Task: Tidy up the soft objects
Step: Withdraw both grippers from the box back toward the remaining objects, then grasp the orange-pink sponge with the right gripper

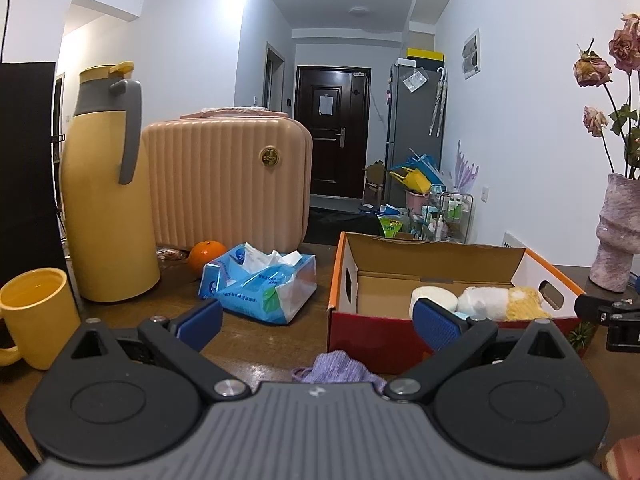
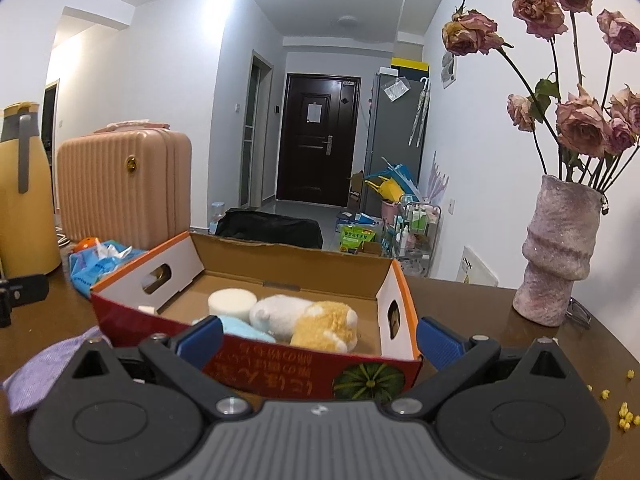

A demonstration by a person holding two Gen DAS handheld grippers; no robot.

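An open cardboard box (image 1: 344, 280) (image 2: 132, 312) with red outer walls stands on the brown table. Inside lie a white round sponge (image 2: 232, 302) (image 1: 434, 294), a white-and-yellow plush toy (image 2: 308, 318) (image 1: 500, 302) and a pale blue soft item (image 2: 240, 328). A purple knitted cloth (image 1: 340, 368) (image 2: 36, 372) lies on the table just in front of the box's left corner. My left gripper (image 1: 318, 320) is open above that cloth, holding nothing. My right gripper (image 2: 318, 338) is open in front of the box's near wall, also empty.
A yellow thermos (image 1: 108, 192), yellow mug (image 1: 38, 312), orange (image 1: 206, 254), blue tissue pack (image 1: 260, 284) and a peach suitcase (image 1: 228, 180) stand left of the box. A pink vase (image 2: 560, 252) of dried roses stands at the right. Yellow crumbs (image 2: 624, 412) lie near the table's right edge.
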